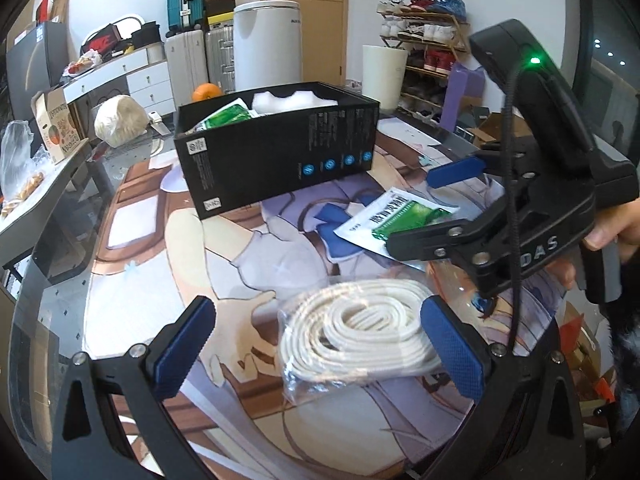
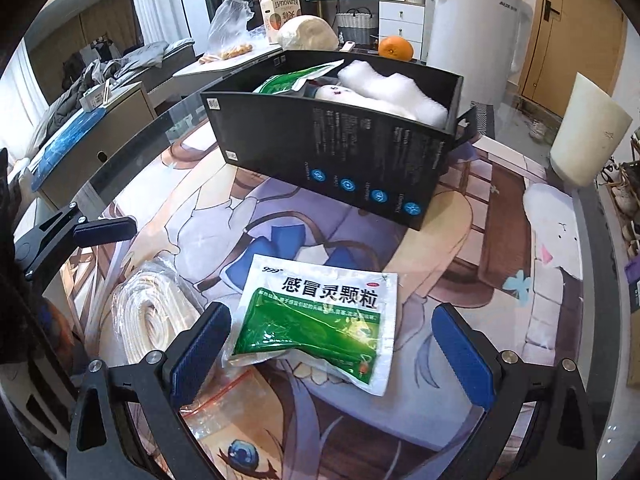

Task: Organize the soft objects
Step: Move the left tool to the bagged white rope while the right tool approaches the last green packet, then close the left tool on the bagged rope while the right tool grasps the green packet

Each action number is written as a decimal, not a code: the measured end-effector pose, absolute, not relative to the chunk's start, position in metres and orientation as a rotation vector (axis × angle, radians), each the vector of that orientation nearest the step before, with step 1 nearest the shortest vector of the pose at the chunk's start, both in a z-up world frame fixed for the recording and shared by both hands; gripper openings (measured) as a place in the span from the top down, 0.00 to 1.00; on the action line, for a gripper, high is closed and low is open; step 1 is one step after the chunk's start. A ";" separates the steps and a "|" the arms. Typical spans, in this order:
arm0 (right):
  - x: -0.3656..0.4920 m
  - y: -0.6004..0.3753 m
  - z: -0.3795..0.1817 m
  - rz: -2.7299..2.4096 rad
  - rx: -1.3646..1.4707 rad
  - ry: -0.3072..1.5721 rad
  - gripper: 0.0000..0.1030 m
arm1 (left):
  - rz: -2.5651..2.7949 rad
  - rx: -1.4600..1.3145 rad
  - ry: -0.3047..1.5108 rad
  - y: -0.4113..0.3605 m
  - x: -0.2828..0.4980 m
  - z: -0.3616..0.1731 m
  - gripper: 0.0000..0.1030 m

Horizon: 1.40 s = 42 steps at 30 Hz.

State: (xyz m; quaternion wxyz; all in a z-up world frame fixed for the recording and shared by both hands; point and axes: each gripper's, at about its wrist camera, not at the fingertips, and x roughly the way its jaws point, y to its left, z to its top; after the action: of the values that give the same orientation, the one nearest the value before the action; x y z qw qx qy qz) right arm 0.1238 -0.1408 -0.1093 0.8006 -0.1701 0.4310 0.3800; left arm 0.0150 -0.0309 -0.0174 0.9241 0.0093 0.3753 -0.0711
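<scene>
The left gripper [image 1: 316, 344] is spread wide and empty, the bagged white rope coil [image 1: 360, 330] lying between its fingers, nearer the right one. The right gripper [image 2: 332, 346] gapes equally wide around the green medicine sachet [image 2: 320, 326], gripping nothing. Beyond both stands the black box [image 1: 276, 140], already holding another sachet and white padding.

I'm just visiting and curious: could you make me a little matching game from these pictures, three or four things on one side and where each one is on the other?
Things:
1. bagged white rope
2. green sachet
3. white padding
4. orange

Places:
A. behind the black box
B. inside the black box
C. on the mat, between the open fingers of the left hand-held gripper
D. on the mat, between the open fingers of the right hand-held gripper

Pairs: 1-C, 2-D, 3-B, 4-A
</scene>
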 end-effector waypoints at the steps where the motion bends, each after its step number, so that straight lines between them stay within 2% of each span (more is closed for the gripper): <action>1: 0.124 -0.140 -0.110 0.811 -0.368 0.925 0.01 | -0.152 0.016 0.768 -0.031 0.014 -0.018 0.00; 35: 0.135 -0.147 -0.122 0.744 -0.370 0.938 0.01 | -0.151 0.074 0.815 -0.041 0.019 -0.028 0.00; 38: 0.135 -0.146 -0.122 0.745 -0.370 0.939 0.01 | -0.158 0.060 0.815 -0.039 0.020 -0.029 0.08; 39: 0.135 -0.146 -0.122 0.744 -0.370 0.939 0.01 | -0.173 0.049 0.815 -0.038 0.020 -0.029 0.13; 42: 0.135 -0.147 -0.122 0.744 -0.370 0.938 0.01 | -0.178 0.050 0.812 -0.039 0.020 -0.028 0.17</action>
State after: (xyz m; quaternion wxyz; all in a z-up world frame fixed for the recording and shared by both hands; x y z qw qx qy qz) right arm 0.1350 -0.1472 -0.1220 0.8100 -0.1729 0.4389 0.3483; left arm 0.0200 -0.0386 -0.0284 0.9145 0.0244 0.3944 -0.0866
